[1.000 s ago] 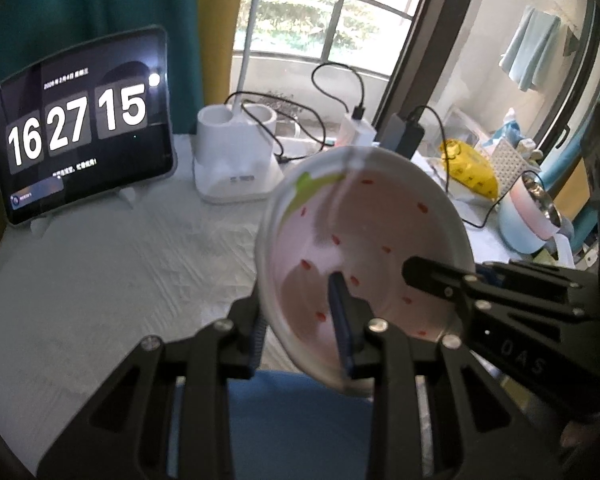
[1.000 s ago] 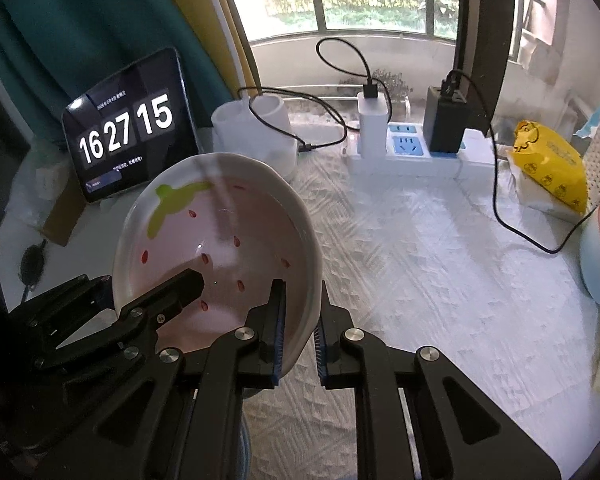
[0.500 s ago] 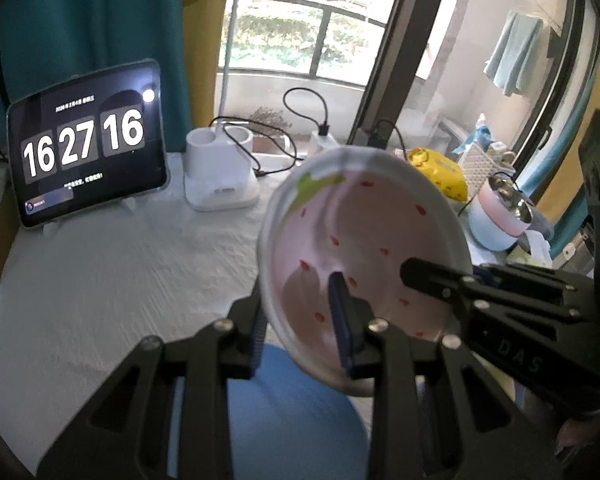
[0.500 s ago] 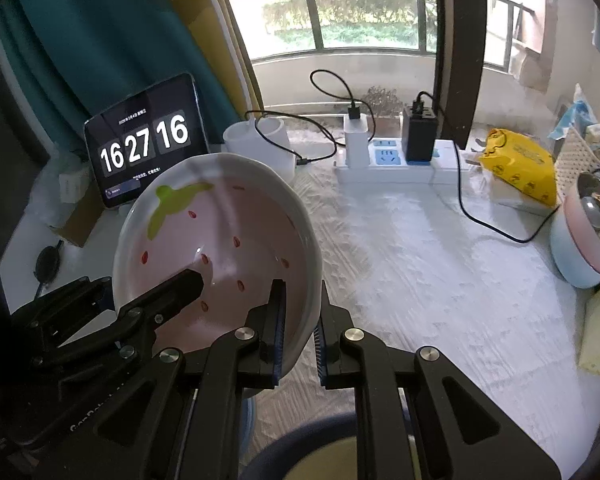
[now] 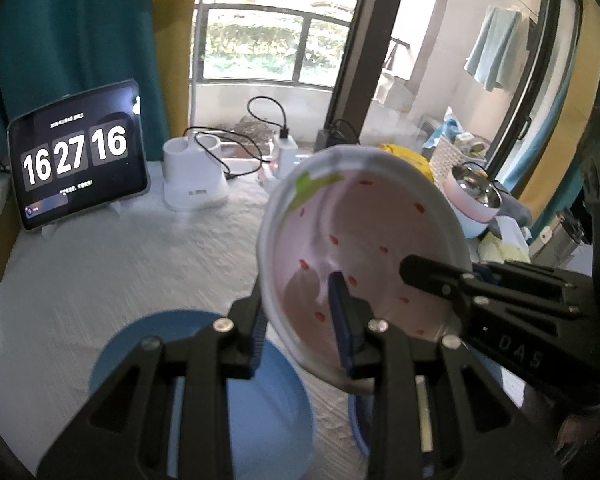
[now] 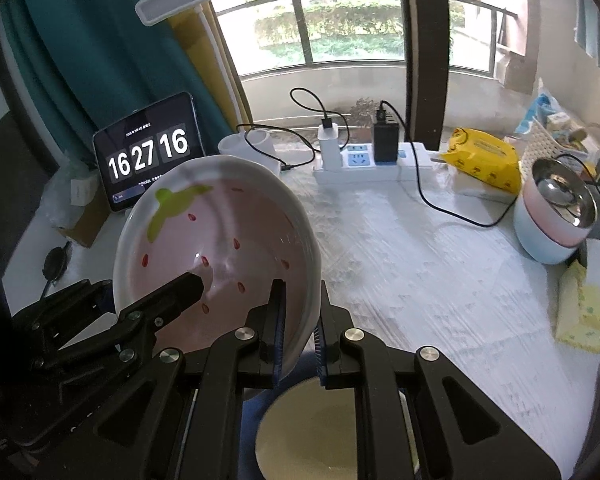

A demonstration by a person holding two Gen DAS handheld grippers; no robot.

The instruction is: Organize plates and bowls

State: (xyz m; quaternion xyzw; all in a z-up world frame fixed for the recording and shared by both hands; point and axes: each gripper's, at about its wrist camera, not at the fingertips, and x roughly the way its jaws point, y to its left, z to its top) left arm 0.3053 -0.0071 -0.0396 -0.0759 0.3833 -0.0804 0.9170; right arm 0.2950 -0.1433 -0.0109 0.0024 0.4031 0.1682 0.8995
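So both grippers have the pink strawberry bowl (image 5: 360,248) pinched by its rim and it's up in the air, tilted so the inside faces the cameras. The left gripper (image 5: 300,320) is clamped on the rim at about 6 o'clock in its own view, one finger inside the bowl and one behind the wall, jaws only a little way apart. The right gripper (image 6: 300,336) is nearly closed, squeezing the thin rim on the opposite side, at roughly 5 o'clock of the bowl in its view. Looks to me like the carry step: bowl lifted off the white tablecloth (image 6: 420,264), not set down yet. Below it there's a blue plate (image 5: 204,392) at 7 o'clock in the left view, and a cream-coloured dish (image 6: 324,432) at 6 o'clock in the right one. My guess is the bowl goes onto one of those stacks, can't tell which. Next move needs both hands levelling it together and lowering in sync, since it's slick ceramic held only by the edges.
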